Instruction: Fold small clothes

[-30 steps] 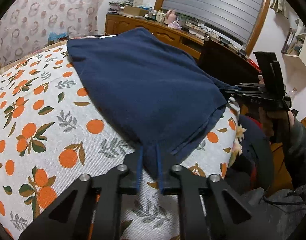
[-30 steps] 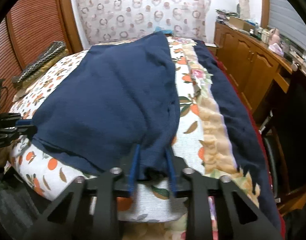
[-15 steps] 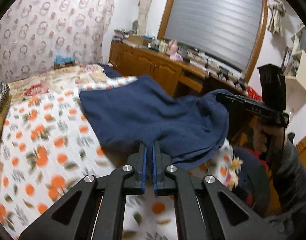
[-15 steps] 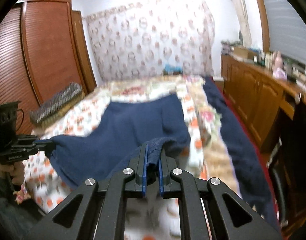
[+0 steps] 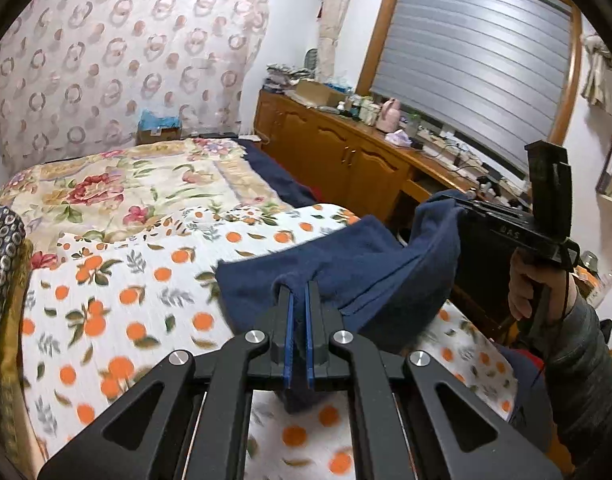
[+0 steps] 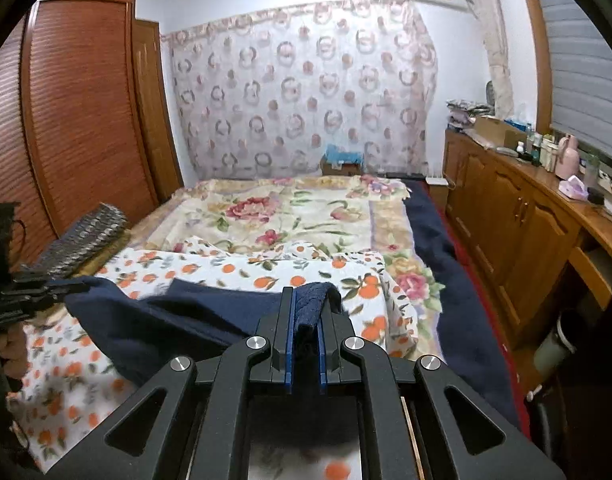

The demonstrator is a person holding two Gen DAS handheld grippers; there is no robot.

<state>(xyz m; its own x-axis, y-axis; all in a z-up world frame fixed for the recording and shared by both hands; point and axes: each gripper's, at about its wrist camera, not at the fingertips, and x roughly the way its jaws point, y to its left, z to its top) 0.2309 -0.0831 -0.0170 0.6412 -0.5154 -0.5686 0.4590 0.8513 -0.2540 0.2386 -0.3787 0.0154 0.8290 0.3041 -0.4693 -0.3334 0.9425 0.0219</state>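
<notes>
Dark navy knitted garment [image 5: 346, 264], thick and fuzzy like fleece or terry, hangs slung between two grippers above the near end of the bed, sagging in a soft trough, its lower fold brushing the orange-print quilt [image 5: 117, 300]. Left gripper [image 5: 299, 308], black plastic with blue pad liners, jaws pressed together on one bunched corner of the cloth; a tuft pokes out below the fingers. Right gripper [image 6: 303, 312], same build, pinches the opposite corner, a thick roll of fabric wedged between its blue pads. From the left wrist view a hand [image 5: 526, 284] in a grey ribbed sleeve grasps the right tool's handle. Quilt is white, waffle-textured, printed with oranges and green leaves; beyond it a cream floral bedspread [image 6: 289, 212] with pink roses, and a navy blanket [image 6: 446, 264] trailing down the bed's right side. Wooden cabinets [image 6: 506, 216] run along the right-hand wall, top cluttered with bottles. Sheer curtain [image 6: 297, 88] with ring pattern behind the bed; reddish slatted wardrobe [image 6: 77, 112] on the left.
</notes>
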